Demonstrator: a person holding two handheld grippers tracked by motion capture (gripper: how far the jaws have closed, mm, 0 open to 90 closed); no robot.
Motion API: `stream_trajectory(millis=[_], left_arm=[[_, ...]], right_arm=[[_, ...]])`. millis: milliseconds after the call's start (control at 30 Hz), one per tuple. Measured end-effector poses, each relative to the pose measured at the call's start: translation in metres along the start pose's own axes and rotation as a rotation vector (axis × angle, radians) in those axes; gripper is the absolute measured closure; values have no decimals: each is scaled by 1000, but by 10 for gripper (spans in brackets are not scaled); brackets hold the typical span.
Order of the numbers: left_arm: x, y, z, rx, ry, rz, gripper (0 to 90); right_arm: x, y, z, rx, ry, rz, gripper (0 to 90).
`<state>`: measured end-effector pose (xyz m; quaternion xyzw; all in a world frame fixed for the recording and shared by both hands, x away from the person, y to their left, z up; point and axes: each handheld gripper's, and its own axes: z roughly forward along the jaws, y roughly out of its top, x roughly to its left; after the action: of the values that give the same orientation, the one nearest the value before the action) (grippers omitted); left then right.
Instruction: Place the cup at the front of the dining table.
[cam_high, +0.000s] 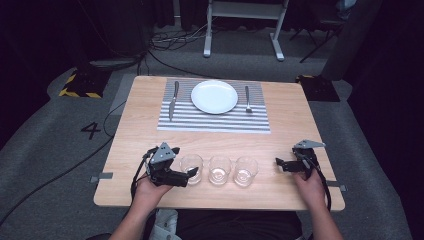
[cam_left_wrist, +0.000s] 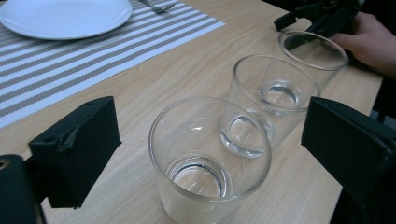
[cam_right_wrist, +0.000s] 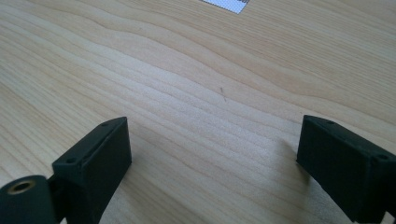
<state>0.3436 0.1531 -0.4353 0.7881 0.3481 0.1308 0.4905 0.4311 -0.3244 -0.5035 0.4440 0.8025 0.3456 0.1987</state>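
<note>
The left gripper (cam_high: 192, 173) was held low at the near edge of the wooden table (cam_high: 135, 130), its jaws spread wide to either side of the nearest tumbler (cam_high: 191, 168), with clear gaps between the pads and the glass in the left gripper view. That clear tumbler (cam_left_wrist: 210, 161) stood upright and empty at the left end of a row of three, at about seven o'clock from the white plate (cam_high: 214, 96). The middle tumbler (cam_high: 220, 169) stood just beside it at its three o'clock, and the far tumbler (cam_high: 245, 170) beyond that. In the left gripper view the first two glasses overlapped, so whether they touched could not be told with certainty.

The right gripper (cam_high: 280, 163) was held at the three o'clock end of the row, its jaws likewise apart over bare wood and closed on nothing. On the striped placemat (cam_high: 214, 120) a knife (cam_high: 173, 100) lay at the plate's nine o'clock and a fork (cam_high: 247, 98) at its three o'clock.

The main risk was judged to lie in the close spacing: if the left gripper were pushed further along the row before closing, the middle tumbler could be knocked. A grip taken high on the smooth rim could let the glass slip or tip.
</note>
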Motion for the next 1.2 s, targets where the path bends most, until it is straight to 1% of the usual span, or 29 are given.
stream_trajectory(millis=[67, 167, 200, 233, 267, 333, 367, 467, 500, 533, 567, 633, 667, 700, 733, 767, 800, 833, 867, 967, 1000, 1067, 1100, 1133, 1167, 1200], left_arm=[[3, -2, 3, -1, -3, -20, 9], [5, -5, 5, 8, -11, -22, 1], [4, -8, 8, 8, -15, -16, 1], [4, -8, 8, 8, -15, -16, 0], [5, -11, 12, 11, -20, -18, 0], [6, -12, 13, 9, -21, -24, 1], [8, -15, 16, -1, -38, -42, 1], [9, -18, 19, 1, -46, -38, 1], [7, -20, 22, -6, -76, -28, 1], [7, -20, 22, -6, -76, -28, 2], [7, -22, 25, 1, -70, 0, 2], [7, -24, 27, 2, -72, -4, 2], [7, -26, 30, 2, -61, 1, 6], [6, -27, 31, 2, -47, -3, 15], [6, -28, 33, 9, -27, -3, 29], [6, -28, 33, 9, -27, -3, 49], [5, -30, 37, 27, -23, -22, 45], [5, -30, 37, 27, -23, -22, 49], [6, -32, 39, 22, -41, -35, 60], [6, -33, 41, 36, -41, -35, 76], [6, -34, 41, 37, -43, -26, 87], [6, -35, 42, 30, -44, -29, 115], [5, -36, 41, 34, -50, -16, 139], [5, -36, 41, 34, -50, -16, 165], [3, -36, 41, 30, -32, 2, 165], [2, -37, 40, 35, -30, 1, 174]], right_arm=[[0, 0, 0, 1, -1, 1, 98], [0, 0, 0, 0, -1, 2, 98], [0, 0, 0, 1, -1, 1, 98], [0, 0, 0, 0, -1, 2, 98], [0, 0, 0, 0, -1, 1, 98], [0, 0, 0, 0, -1, 1, 98], [0, 0, 0, 0, -1, 1, 98], [0, 0, 0, 0, -1, 1, 98], [0, 0, 0, 0, -1, 1, 98], [0, 0, 0, 0, -1, 1, 98], [0, 0, 0, 0, -1, 1, 98], [0, 0, 0, 0, -2, 1, 98], [0, 0, 0, 0, -3, 2, 98], [0, 0, 0, 0, -3, 2, 99], [0, 0, 0, 0, -3, 2, 98], [0, 0, 0, 0, -3, 3, 98], [0, 0, 0, 0, -3, 2, 98], [0, 0, 0, 0, -3, 2, 98], [0, 0, 0, 0, -3, 2, 98], [0, 0, 0, 0, -3, 3, 98], [0, 0, 0, 0, -3, 2, 98], [0, 0, 0, 0, -3, 3, 98], [0, 0, 0, 0, -4, 3, 98], [0, 0, 0, 0, -4, 3, 98], [0, 0, 0, 0, -4, 3, 98], [0, 0, 0, 0, -4, 3, 98]])
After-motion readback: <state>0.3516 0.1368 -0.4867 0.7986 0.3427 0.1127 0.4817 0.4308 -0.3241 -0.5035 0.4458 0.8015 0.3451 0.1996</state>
